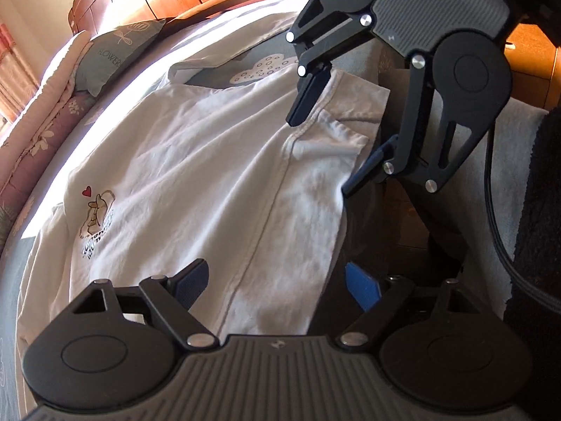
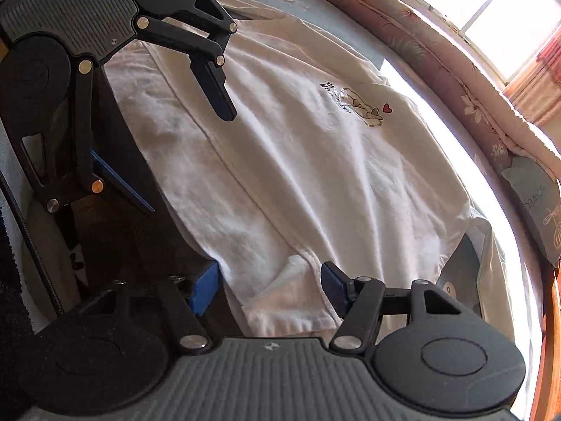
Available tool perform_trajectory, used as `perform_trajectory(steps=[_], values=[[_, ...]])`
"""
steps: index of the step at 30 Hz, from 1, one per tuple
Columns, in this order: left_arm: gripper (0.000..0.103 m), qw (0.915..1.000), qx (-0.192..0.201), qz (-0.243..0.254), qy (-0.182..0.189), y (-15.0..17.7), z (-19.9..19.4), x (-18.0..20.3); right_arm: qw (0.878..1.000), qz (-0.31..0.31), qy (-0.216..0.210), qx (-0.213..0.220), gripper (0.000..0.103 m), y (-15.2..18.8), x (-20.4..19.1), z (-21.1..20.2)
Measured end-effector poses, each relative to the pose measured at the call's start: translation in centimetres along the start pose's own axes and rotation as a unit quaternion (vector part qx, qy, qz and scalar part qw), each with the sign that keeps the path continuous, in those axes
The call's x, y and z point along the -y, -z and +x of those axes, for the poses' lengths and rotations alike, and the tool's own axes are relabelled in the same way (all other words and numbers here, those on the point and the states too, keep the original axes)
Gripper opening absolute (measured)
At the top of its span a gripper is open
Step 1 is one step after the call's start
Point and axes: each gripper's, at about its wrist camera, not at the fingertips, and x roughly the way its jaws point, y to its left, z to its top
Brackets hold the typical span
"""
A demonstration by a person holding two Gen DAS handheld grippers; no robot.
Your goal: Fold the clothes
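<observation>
- While the left gripper (image 1: 277, 282) hangs over the near edge of the shirt (image 1: 196, 175) in the left wrist view, its jaws stand wide apart with white cloth showing between them and neither pad pressing on it.
- Spread flat on the bed (image 1: 10, 280), the shirt has its printed chest toward the far left and a long seam running from the left gripper's gap up toward the right gripper (image 1: 324, 151).
- At the upper right of this view, the right gripper is parted too: one finger lies over the folded hem corner, the other just off the cloth's edge, so the corner sits between the jaws without being clamped.
- Seen from the right wrist view, the right gripper (image 2: 270, 289) straddles that hem corner, jaws apart, cloth between the pads but not pinched.
- Beyond it the shirt (image 2: 298, 147) stretches away, its print far off toward the window (image 2: 491, 10) side, its near edge running toward the left gripper (image 2: 182, 158) at the upper left.
- That left gripper also shows parted jaws, one finger above the cloth and one over the dark gap beside the bed.
- Judging by this, both tools sit along the same near edge, one at each end, and the shirt's bulk lies forward of both; the coming move likely turns on closing on that edge and carrying it away over the body. Neither hand is clearly the nearer.
</observation>
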Motion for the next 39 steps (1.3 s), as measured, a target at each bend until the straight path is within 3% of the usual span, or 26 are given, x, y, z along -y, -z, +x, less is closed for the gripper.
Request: perform_trajectory(steps=[4,10,15,22,25,28,33,36,39], values=[[0.084,0.9991,0.011,-0.037,-0.019,0.4,-0.4,-1.2,0.999,0.038,0.002,0.032,0.073,0.0,1.2,-1.6],[0.084,0.9961,0.007,-0.084,-0.024,2.0,-1.3,-2.4,0.999,0.038,-0.01,0.017,0.073,1.0,0.8,-1.3],[0.084,0.9973,-0.011,-0.069,-0.023,3.3,-1.6,-1.7,1.0,0.009,-0.017,0.021,0.064,0.6,-0.6,-0.9],[0.084,0.9918,-0.05,-0.113,-0.034,7.0,-2.9,-2.7,0.999,-0.02,-0.02,0.037,0.053,-0.8,-1.7,0.3],[0.084,0.9861,-0.074,-0.142,-0.044,8.9,-3.7,-3.8,0.998,-0.021,-0.029,0.047,0.029,-1.5,-1.9,0.7],[0.084,0.9764,-0.101,-0.182,-0.057,11.3,-4.6,-5.2,0.998,-0.013,-0.037,0.04,0.022,-2.0,-1.5,0.9],[0.084,0.9571,-0.145,-0.239,-0.077,15.4,-6.1,-7.3,0.988,0.049,-0.143,0.038,0.019,-1.9,-0.4,0.2],[0.083,0.9555,-0.129,-0.252,-0.083,15.7,-7.9,-8.0,0.985,0.055,-0.162,0.038,0.021,-2.0,-0.4,-0.4],[0.083,0.9567,-0.074,-0.272,-0.074,14.0,-9.5,-8.9,0.983,0.08,-0.155,0.05,0.024,-2.5,0.9,-0.9]])
